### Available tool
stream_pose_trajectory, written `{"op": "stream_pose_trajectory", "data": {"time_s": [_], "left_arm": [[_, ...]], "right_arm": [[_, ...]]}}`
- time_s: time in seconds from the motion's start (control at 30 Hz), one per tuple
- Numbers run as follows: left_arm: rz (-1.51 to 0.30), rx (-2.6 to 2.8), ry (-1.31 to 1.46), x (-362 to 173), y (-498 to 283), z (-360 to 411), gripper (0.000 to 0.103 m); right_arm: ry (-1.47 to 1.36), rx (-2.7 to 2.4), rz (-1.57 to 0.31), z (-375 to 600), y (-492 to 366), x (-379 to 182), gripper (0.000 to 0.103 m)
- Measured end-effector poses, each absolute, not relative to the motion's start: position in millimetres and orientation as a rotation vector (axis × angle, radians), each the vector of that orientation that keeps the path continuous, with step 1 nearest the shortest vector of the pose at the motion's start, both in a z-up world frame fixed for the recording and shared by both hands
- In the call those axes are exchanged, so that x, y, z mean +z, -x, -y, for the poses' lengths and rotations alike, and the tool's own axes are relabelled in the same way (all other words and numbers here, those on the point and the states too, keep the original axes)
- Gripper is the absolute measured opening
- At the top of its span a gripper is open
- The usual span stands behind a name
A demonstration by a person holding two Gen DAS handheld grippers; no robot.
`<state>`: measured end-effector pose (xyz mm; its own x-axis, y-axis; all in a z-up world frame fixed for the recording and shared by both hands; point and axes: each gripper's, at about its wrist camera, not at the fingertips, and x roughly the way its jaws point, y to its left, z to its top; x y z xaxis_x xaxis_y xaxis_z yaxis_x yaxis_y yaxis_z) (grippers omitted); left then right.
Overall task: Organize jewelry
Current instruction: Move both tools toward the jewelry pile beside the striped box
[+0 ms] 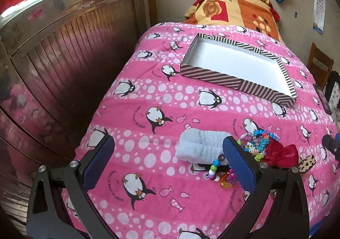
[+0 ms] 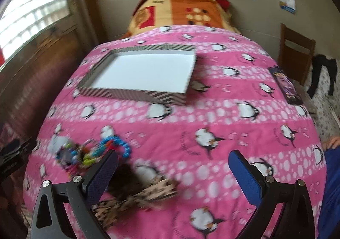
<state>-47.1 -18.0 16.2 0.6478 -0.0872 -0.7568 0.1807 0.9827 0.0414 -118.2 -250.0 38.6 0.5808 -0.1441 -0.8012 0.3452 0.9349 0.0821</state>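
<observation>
Left wrist view only: the pile was sharp here, showing a pale blue folded cloth [image 1: 198,145], a red bow [image 1: 281,154] and a leopard-print piece [image 1: 307,162] beside the beads; part of the right claw showed at the right edge.
Right wrist view only: blurred, it showed a dark phone [image 2: 285,86] lying at the bed's right edge and a wooden chair [image 2: 296,52] beyond it; the leopard-print piece lay near the lower left finger.
Jewelry: a tangle of bright plastic bead strands [image 1: 256,143], blue, green, pink and white, lay on the pink penguin bedspread [image 1: 161,99], touching the cloth and the red bow; in the right wrist view the same tangle [image 2: 93,149] was only a smear of colour.
Box: a shallow striped box [image 1: 235,62] with a bare white inside sat further up the bed, well apart from the beads.
Left claw: [image 1: 167,164] spread wide with nothing between its blue pads; its right finger stood in front of the bead tangle.
Right claw: [image 2: 173,175] also spread wide, gripping nothing, over the bedspread to the right of the beads.
</observation>
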Motion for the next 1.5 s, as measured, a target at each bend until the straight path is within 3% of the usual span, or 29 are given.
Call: {"op": "stream_pose_trajectory", "data": {"time_s": [0.7,1.5], "left_arm": [[-0.867,-0.144,-0.117,18,68,16,0.102],[-0.935,-0.178,-0.093,4,65,17,0.102]], "right_arm": [[-0.133,-0.150,-0.916,179,118,39,0.103],[-0.152,-0.145,-0.960,186,129,24,0.103]]}}
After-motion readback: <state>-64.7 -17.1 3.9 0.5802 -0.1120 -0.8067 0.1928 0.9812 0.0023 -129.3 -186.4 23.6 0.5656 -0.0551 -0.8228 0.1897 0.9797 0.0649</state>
